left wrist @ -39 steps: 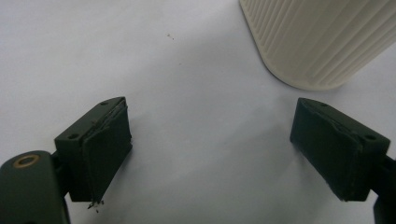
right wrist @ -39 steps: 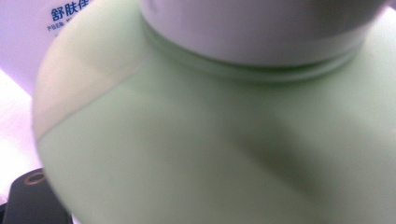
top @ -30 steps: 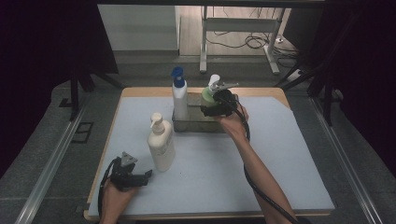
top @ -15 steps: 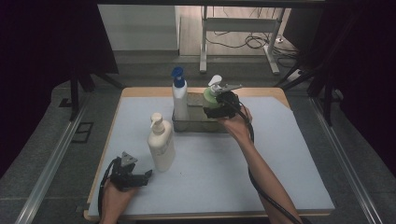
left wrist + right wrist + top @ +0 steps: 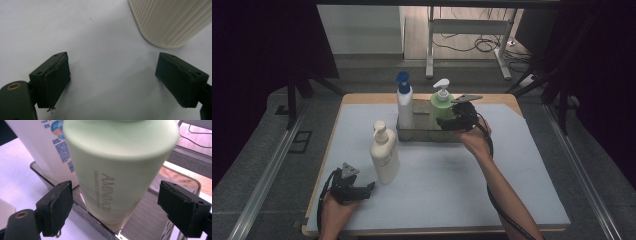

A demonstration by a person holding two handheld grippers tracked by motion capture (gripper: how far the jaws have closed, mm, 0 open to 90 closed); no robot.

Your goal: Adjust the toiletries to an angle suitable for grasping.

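A green pump bottle (image 5: 441, 107) stands upright in a clear tray (image 5: 422, 136) at the back of the table, beside a white bottle with a blue cap (image 5: 404, 102). My right gripper (image 5: 451, 122) hovers just right of the green bottle (image 5: 120, 170), open. Its jaws have just been closing a little, and the pads touch nothing. The right gripper (image 5: 112, 212) faces the bottle's lower part. A cream pump bottle (image 5: 384, 152) stands alone on the mat. My left gripper (image 5: 362, 191) rests open near the front left edge, with the cream bottle's ribbed base (image 5: 170, 22) ahead of it.
The tray floor (image 5: 147, 218) right of the green bottle is bare. A pale blue mat (image 5: 452, 190) covers the wooden table. Table legs and cables lie on the floor behind the table.
My right gripper has drawn back from the green bottle, toward the right and nearer the person. The bottle stays standing in the tray. The left hand has kept still.
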